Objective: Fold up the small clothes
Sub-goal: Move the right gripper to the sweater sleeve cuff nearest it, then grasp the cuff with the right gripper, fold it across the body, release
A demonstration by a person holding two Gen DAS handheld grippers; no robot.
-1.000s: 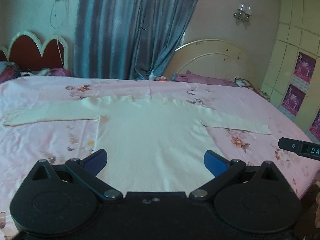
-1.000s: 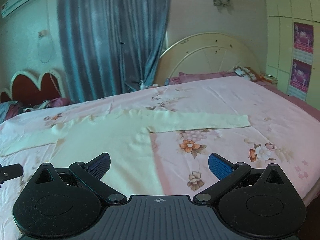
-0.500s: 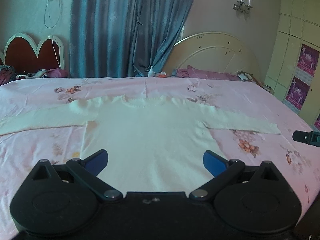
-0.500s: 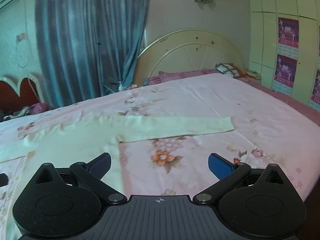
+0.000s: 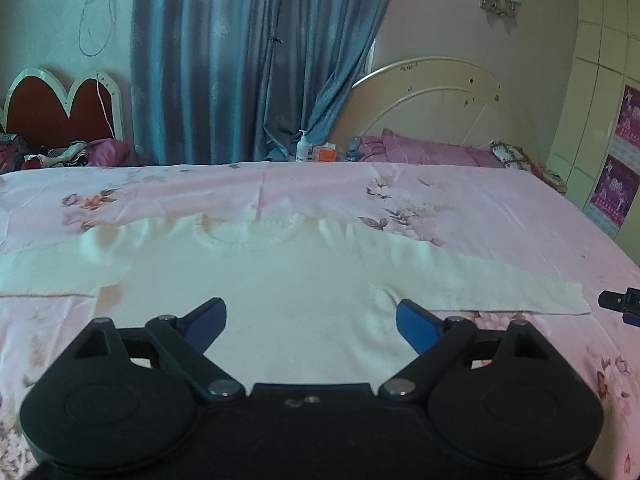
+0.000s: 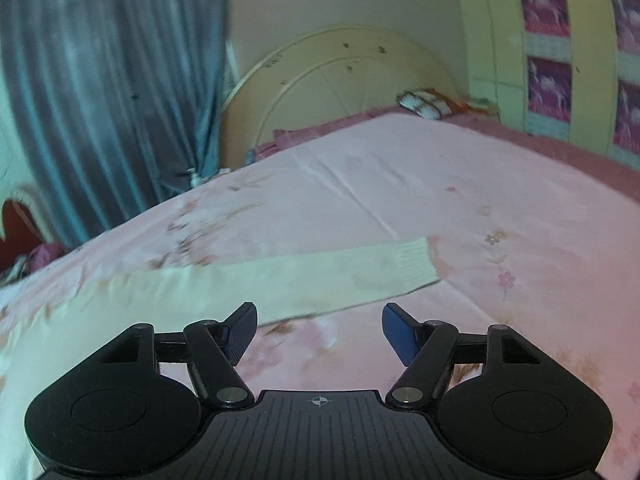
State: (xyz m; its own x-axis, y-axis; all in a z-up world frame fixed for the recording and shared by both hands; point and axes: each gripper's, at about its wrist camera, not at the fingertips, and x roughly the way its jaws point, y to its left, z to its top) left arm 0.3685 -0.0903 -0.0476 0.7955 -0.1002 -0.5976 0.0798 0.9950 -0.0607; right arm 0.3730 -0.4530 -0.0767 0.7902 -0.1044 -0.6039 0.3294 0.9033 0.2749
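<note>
A cream knitted sweater (image 5: pixel 288 276) lies flat on the pink floral bed sheet (image 5: pixel 360 188), neck away from me, both sleeves spread out sideways. My left gripper (image 5: pixel 310 320) hovers over the sweater's body with its jaws closing and nothing pressed between them. In the right wrist view the right sleeve (image 6: pixel 280 280) stretches across the sheet to its ribbed cuff (image 6: pixel 416 264). My right gripper (image 6: pixel 318 332) hangs just in front of that sleeve, jaws closing, with only bare sheet between its blue pads. The right gripper's tip (image 5: pixel 624 302) shows at the left wrist view's right edge, beside the cuff.
Two headboards (image 5: pixel 432 96) and a blue curtain (image 5: pixel 248 60) stand behind the bed. A bottle (image 5: pixel 302 146) and small items sit by the far edge. Pink pillows (image 5: pixel 424 152) lie at the back right. Wardrobe doors with posters (image 6: pixel 548 60) stand on the right.
Both grippers have moved forward and to the right over the bed. The right one has come close to the sleeve's cuff end and rolled, and its jaws have narrowed. The left jaws narrowed slightly.
</note>
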